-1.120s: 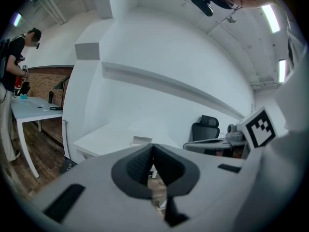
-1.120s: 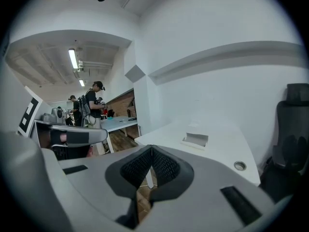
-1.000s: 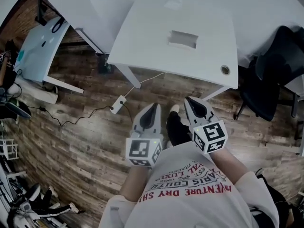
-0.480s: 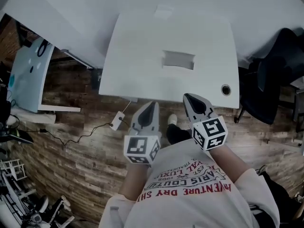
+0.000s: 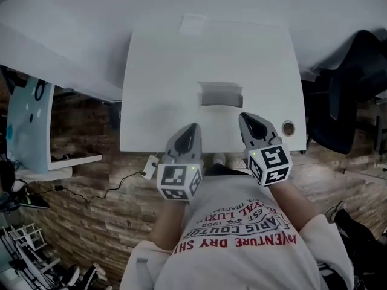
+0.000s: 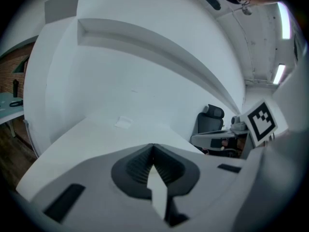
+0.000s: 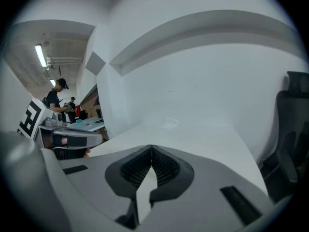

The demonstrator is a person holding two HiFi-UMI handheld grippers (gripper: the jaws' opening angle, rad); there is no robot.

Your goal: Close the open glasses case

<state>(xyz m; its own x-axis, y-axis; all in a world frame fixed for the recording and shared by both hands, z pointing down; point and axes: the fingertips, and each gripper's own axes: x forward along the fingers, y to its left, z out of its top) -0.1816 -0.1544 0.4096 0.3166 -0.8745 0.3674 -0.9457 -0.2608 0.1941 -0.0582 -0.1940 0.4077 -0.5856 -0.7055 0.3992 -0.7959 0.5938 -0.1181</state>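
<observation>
Two grippers [image 5: 193, 128] [image 5: 245, 118], jaws together; one table [image 5: 157, 83].

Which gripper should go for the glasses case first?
Right, marginally. The right gripper, shut, sits just short of the glasses case, by its near right corner; the left gripper, also shut, hangs farther back at the table edge.

Two grippers in my hands, the left gripper [image 5: 192, 127] and the right gripper [image 5: 244, 118], one white table [image 5: 157, 83] before me, one grey glasses case [image 5: 221, 95] on it, one small pale flat item [image 5: 193, 24], one round cable hole [image 5: 288, 127], one black chair [image 5: 354, 83] at my right.
</observation>
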